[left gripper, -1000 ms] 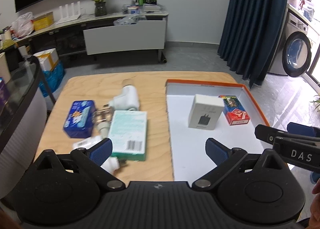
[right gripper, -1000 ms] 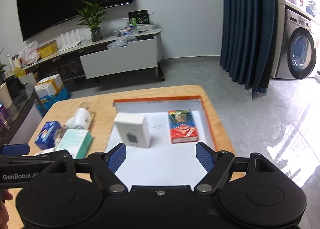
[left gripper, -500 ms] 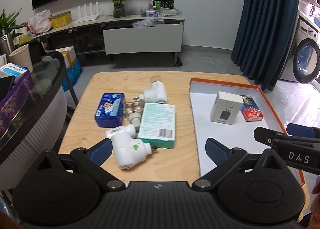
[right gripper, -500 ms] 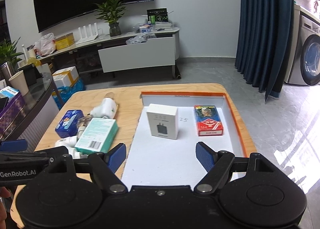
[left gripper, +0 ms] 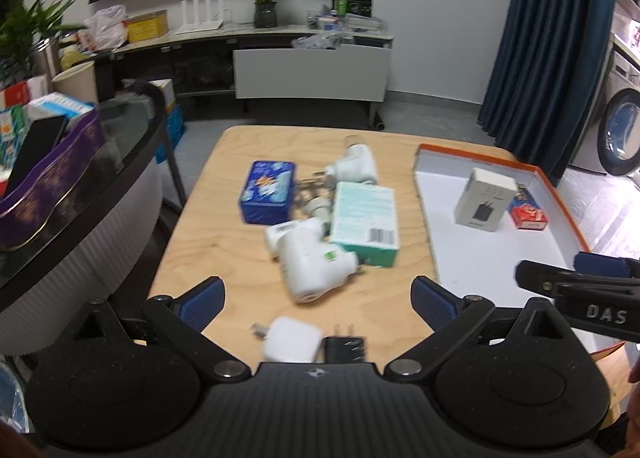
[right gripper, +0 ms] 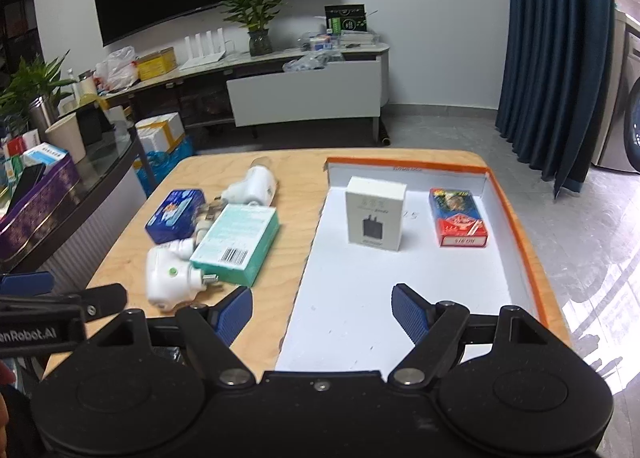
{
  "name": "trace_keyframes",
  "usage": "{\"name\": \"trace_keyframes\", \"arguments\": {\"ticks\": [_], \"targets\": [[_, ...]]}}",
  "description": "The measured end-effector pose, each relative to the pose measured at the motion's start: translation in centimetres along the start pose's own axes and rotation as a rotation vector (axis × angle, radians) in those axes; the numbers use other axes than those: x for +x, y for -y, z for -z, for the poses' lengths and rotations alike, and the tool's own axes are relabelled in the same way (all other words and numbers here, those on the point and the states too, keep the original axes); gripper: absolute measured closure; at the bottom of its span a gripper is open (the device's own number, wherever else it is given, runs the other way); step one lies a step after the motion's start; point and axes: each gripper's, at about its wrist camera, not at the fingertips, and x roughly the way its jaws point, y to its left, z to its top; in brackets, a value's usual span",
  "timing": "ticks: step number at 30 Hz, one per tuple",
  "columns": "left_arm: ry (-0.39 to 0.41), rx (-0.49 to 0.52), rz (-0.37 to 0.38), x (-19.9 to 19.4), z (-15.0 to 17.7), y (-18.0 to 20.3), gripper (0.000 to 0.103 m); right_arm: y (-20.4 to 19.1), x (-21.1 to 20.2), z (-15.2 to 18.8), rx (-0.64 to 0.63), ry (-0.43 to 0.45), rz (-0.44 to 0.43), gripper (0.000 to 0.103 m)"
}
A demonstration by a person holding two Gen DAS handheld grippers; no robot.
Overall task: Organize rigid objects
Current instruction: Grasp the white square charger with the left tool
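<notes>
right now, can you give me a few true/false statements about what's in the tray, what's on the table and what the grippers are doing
1. The white charger box stands inside the orange-rimmed tray. True.
2. The red card pack lies on the bare wood table. False: it lies in the tray, to the right of the charger box.
3. The left gripper is shut on the teal box. False: its jaws stand open and hold nothing; the teal box lies on the table.
4. The blue tin is outside the tray. True.
5. The right gripper is open, with nothing between its fingers. True.
</notes>
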Motion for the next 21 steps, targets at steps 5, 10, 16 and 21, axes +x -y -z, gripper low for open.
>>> {"name": "trace_keyframes", "arguments": {"ticks": [5,10,16,21], "targets": [[-0.032,-0.039,-0.048,0.6,1.0,-2.4,0.001,-0.2,0.1,0.9,0.003,-0.015,-0.016,0.013],[-0.054,-0.034,-0.058,1.5,2.2,-3.8,0.001,-0.2,0.3,1.7,0.008,-0.032,-0.026,0.013],[-0.094,0.028,-0.038,3.6,3.8,-3.9,0.003,-0.5,0.6,2.6,0.002,-0.056,-0.033,0.013],[-0.102,0.086,-0.019,5.1,4.4,-3.2,0.003,-0.5,0.7,2.8,0.005,-0.060,-0.034,0.013]]}}
